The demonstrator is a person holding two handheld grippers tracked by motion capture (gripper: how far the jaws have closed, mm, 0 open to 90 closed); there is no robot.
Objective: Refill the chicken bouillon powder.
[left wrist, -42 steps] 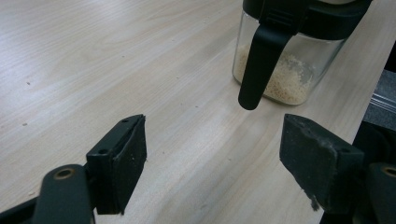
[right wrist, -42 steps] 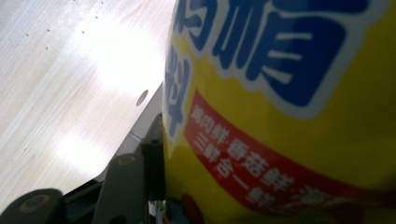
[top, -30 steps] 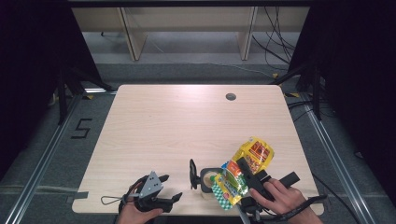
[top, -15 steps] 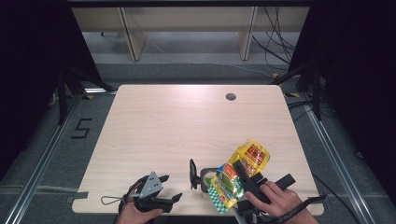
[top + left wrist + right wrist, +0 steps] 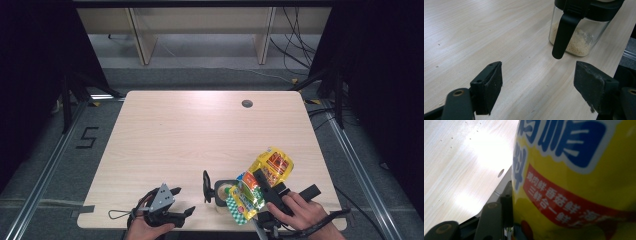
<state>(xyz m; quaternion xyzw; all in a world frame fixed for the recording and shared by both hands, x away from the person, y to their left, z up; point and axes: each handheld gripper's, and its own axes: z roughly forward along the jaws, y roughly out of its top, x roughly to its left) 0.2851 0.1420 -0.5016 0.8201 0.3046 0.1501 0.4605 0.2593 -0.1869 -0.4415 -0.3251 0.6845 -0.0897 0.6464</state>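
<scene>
Pale wooden surface (image 5: pixel 190 135): right claw (image 5: pixel 261 184) clamps a yellow packet (image 5: pixel 265 172) tilted over the jar (image 5: pixel 580 30), likely for pouring; left claw (image 5: pixel 537 82) waits, jaws wide and empty.

jar (image 5: pixel 584 27) top cropped (lid too), right claw (image 5: pixel 506 202) mostly hidden

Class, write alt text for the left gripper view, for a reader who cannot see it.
A clear jar with a black lid and a hanging black handle stands on a pale wooden table, holding pale granules at its bottom. In the foreground, the left gripper points at it with its two black jaws wide apart, touching nothing.
</scene>
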